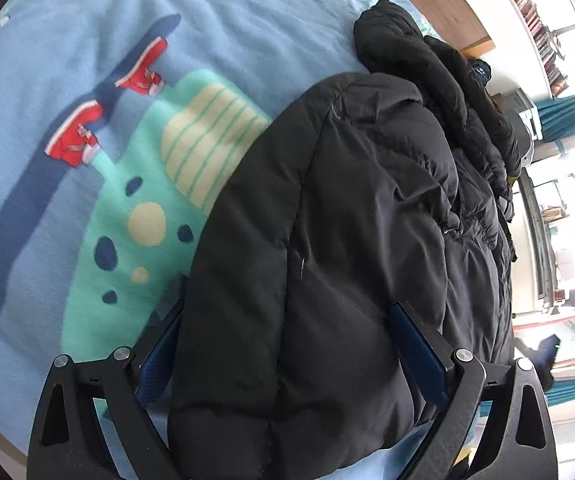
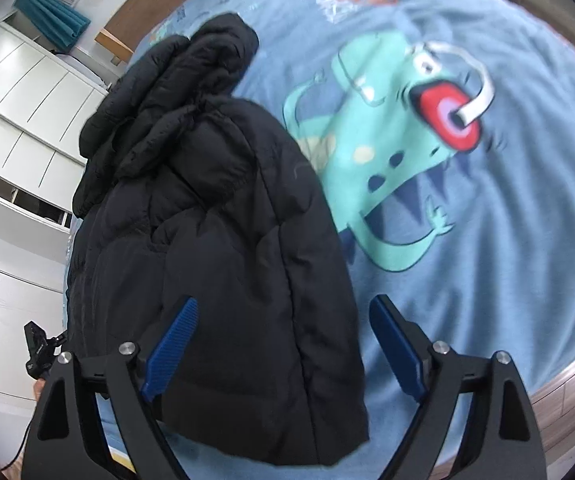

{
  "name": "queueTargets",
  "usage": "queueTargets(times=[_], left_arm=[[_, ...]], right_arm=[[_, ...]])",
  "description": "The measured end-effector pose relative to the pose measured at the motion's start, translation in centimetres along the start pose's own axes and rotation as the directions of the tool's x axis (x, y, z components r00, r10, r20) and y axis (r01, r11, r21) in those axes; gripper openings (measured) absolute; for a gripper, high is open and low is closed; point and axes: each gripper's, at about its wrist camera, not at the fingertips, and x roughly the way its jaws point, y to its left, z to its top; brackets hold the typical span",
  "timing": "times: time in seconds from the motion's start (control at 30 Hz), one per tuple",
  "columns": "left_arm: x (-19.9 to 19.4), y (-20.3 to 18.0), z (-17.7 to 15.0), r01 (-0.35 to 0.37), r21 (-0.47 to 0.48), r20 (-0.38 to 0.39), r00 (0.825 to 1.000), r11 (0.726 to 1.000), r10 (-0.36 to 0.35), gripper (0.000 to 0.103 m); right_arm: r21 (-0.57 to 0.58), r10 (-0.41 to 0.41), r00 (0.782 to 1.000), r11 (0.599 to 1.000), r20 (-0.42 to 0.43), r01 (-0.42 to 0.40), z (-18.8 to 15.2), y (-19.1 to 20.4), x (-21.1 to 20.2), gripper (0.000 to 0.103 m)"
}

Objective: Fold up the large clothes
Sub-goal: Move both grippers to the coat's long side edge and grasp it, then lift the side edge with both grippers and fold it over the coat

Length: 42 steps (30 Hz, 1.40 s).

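A black puffer jacket (image 1: 347,220) lies bunched and folded on a blue bed sheet (image 1: 67,40) printed with a green dinosaur (image 2: 387,140). My left gripper (image 1: 287,308) points down at the jacket's near end with its jaws wide apart. The padded cloth fills the gap between them and hides part of the left pad, and the right pad (image 1: 415,352) sits over the cloth. My right gripper (image 2: 287,300) is open over the jacket's (image 2: 207,240) right edge. Its left pad (image 2: 175,344) is above the cloth and its right pad (image 2: 395,348) is above bare sheet, apart from the jacket.
The wooden bed frame (image 2: 567,392) curves along the near right edge. White cupboards (image 2: 19,100) and a teal curtain (image 2: 53,12) stand to the left of the bed. A bookshelf (image 1: 535,24) and a bright window area (image 1: 567,220) lie beyond the jacket.
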Motion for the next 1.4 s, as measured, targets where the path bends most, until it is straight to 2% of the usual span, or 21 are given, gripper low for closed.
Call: queueTargets(times=[0.07,0.17,0.3,0.43,0.6,0.63,0.67,0.7,0.73,0.77,0.8,0.83,0.9,1.13,1.4], left_arm=[[0.0,0.4,-0.2,0.024,-0.016,-0.005,1.0,1.0,-0.024,0.096],[0.2,0.4,-0.6,0.058,-0.036,-0.016,0.998,0.998,-0.058,0.096],[0.1,0.1,-1.2,0.083,-0.025,-0.029,0.996,0.996,-0.084,0.095],[0.4,-0.3,-1.5,0.099,-0.035,-0.01,0.995,0.994,-0.1,0.082],[0.7,-0.8,-2.2,0.127,-0.036,0.007,0.992,0.991,-0.127,0.064],[0.7,-0.9,-2.2,0.129,-0.034,0.006,0.992,0.991,-0.129,0.059],[0.7,-1.2,-2.4,0.133,-0.025,0.003,0.991,0.991,-0.133,0.057],[0.7,-1.5,-2.5,0.139,-0.018,0.0,0.99,0.99,-0.139,0.05],[0.6,-1.7,-2.6,0.145,-0.014,-0.003,0.989,0.989,-0.145,0.042],[0.5,-1.9,-2.7,0.15,-0.006,-0.003,0.989,0.989,-0.15,0.038],[0.3,-2.2,-2.8,0.149,0.002,0.002,0.989,0.989,-0.149,0.029],[0.3,-2.5,-2.8,0.15,0.003,0.013,0.989,0.989,-0.15,0.022],[-0.1,-2.9,-2.9,0.16,-0.003,0.042,0.986,0.987,-0.16,0.015],[-0.5,-4.5,-3.0,0.129,0.02,0.084,0.988,0.991,-0.131,0.011],[-2.0,-7.0,-3.0,0.005,0.103,0.149,0.989,0.995,-0.02,0.01]], right_arm=[[0.008,0.017,0.999,1.0,-0.032,-0.017,-0.2,-0.2,1.3,0.089],[0.016,0.088,0.993,0.996,-0.083,-0.087,-0.9,-0.3,3.1,0.091],[0.041,0.15,0.983,0.988,-0.104,-0.147,-1.6,-0.1,4.2,0.091],[0.031,0.176,0.977,0.984,-0.118,-0.174,-2.1,0.4,4.4,0.091],[0.029,0.15,0.98,0.989,-0.129,-0.147,-2.4,1.0,4.5,0.089],[0.022,0.147,0.981,0.989,-0.125,-0.146,-2.4,1.4,4.6,0.086],[0.007,0.146,0.982,0.989,-0.121,-0.146,-2.4,1.7,4.6,0.075],[0.002,0.146,0.982,0.989,-0.119,-0.147,-2.5,2.0,4.7,0.062],[0.005,0.148,0.982,0.989,-0.117,-0.149,-2.5,2.2,4.8,0.055],[0.005,0.152,0.982,0.988,-0.109,-0.152,-2.5,2.3,4.7,0.041],[0.0,0.157,0.982,0.987,-0.101,-0.158,-2.6,2.5,4.6,0.032],[-0.01,0.159,0.983,0.987,-0.094,-0.16,-2.6,2.8,4.5,0.029],[-0.034,0.156,0.985,0.987,-0.078,-0.159,-2.6,3.5,4.2,0.021],[-0.06,0.131,0.991,0.99,-0.009,-0.131,-2.5,4.8,3.0,0.014],[-0.063,0.125,0.991,0.991,0.046,-0.122,-2.6,4.6,1.4,0.012]])
